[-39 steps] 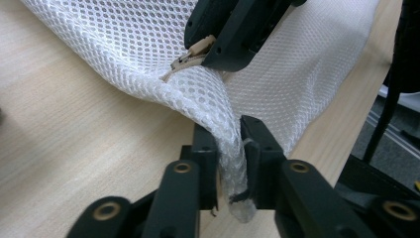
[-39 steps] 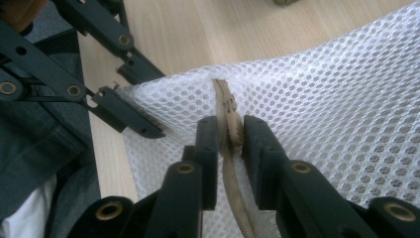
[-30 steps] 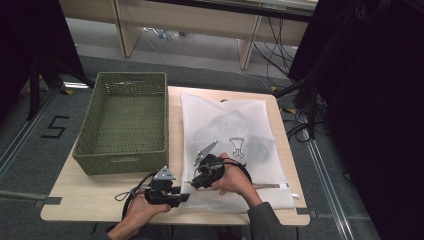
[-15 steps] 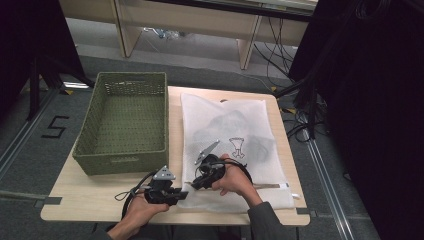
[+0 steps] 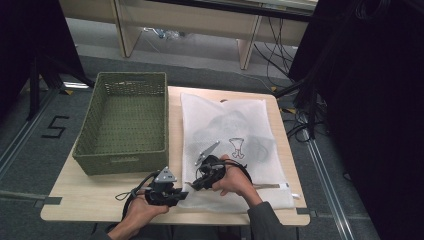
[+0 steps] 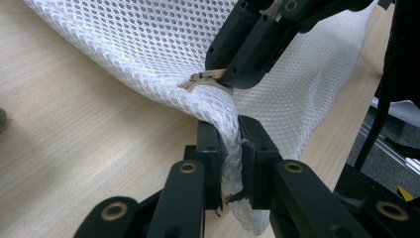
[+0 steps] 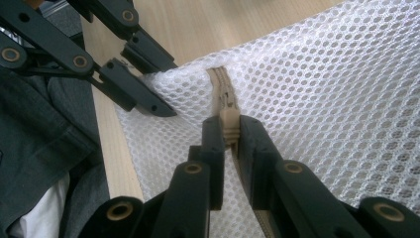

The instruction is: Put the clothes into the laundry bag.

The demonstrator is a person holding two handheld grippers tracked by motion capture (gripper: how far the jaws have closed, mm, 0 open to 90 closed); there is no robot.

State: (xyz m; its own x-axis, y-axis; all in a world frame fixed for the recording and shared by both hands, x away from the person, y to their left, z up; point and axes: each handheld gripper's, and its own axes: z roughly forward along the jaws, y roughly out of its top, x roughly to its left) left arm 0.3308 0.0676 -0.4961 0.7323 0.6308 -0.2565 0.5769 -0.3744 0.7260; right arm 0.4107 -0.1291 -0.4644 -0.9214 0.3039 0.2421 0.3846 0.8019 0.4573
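Got my left hand-held gripper (image 6: 229,148) clamped on mesh bag (image 6: 148,54) corner, jaws just closed; right hand-held gripper (image 7: 229,136) pinching zipper pull (image 7: 228,124). Next: drag the pull away from the left one.

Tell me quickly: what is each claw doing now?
Left claw: closed on a bunched corner of the white mesh bag.
Right claw: closed on the bag's beige zipper pull.

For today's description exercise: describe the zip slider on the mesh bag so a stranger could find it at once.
On the wooden table, right of the green basket, lies a white mesh laundry bag. At its near left corner, the beige zip slider sits pinched in the right gripper, the only tan piece there.
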